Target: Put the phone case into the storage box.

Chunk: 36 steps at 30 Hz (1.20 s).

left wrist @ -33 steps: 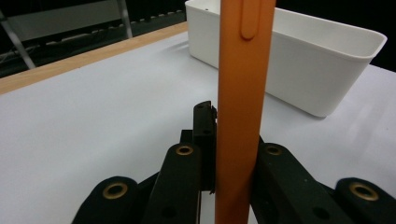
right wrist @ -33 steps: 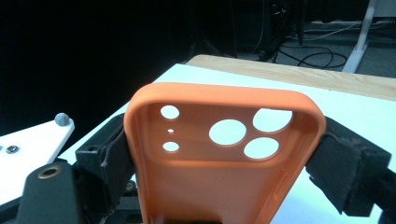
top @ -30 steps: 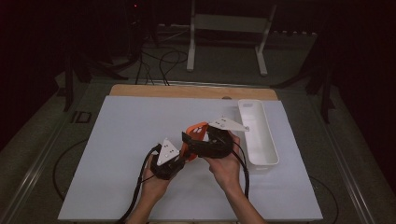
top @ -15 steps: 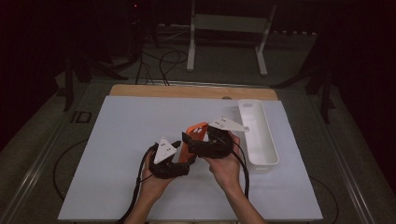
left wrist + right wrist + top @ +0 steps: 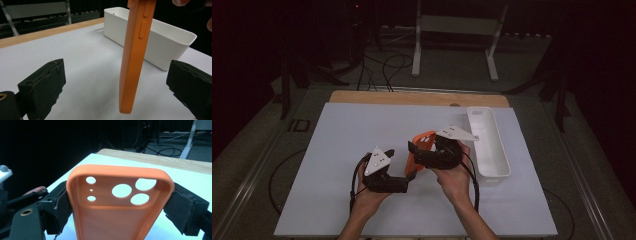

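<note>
- One orange phone case (image 5: pixel 421 148), left of the bin.
- One white bin (image 5: pixel 487 142).
- Two tools: left tool (image 5: pixel 404 182), right tool (image 5: pixel 413 154).
- One desk (image 5: pixel 337 145).

Both units same build: black bodies, each topped with a grey three-cornered plate carrying small dark dots, apparently screws. Left gripper (image 5: pixel 408 179): plate sits near-left, black cable loops out the near side past the wrist. Right gripper (image 5: pixel 413 150): same plate, further right, black cable trailing along the forearm. Jaws are chunky black blocks with rough, slightly frayed pad faces; a thin thread hangs off one right pad. Brass-coloured ring insert visible on the jaw carrier of each. Forearms bare, no sleeves in view.
</note>
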Tool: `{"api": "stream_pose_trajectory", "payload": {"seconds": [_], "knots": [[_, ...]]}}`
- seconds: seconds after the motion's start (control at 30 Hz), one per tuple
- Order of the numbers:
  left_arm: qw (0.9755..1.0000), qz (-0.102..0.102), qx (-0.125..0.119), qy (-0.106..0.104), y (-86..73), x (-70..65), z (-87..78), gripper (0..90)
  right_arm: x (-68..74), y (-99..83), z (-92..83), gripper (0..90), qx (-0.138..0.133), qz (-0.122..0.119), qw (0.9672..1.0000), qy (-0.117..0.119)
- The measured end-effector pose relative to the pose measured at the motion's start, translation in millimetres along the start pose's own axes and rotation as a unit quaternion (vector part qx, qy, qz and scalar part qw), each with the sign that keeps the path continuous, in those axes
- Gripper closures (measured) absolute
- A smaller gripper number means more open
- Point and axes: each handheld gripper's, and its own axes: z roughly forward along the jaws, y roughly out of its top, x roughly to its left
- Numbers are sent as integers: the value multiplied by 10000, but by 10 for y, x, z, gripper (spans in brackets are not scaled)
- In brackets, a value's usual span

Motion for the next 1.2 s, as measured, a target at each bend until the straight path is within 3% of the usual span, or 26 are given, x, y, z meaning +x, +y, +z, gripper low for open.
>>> {"api": "stream_pose_trajectory", "payload": {"seconds": [0.27,0.5,0.9,1.2], "knots": [[9996,-187,-187,-107,-21,97,-169,21,-29,-14,-10,159,3,-14,10000,-43],[9994,-262,-230,-12,-43,192,-289,16,-62,-14,-31,158,-6,-39,9999,-116],[9998,-59,18,169,-134,345,-431,13,-98,-13,-53,158,18,-48,9999,-137],[9990,-89,123,417,-305,499,-594,11,-120,-1,-80,158,11,-107,9998,-193]]}}
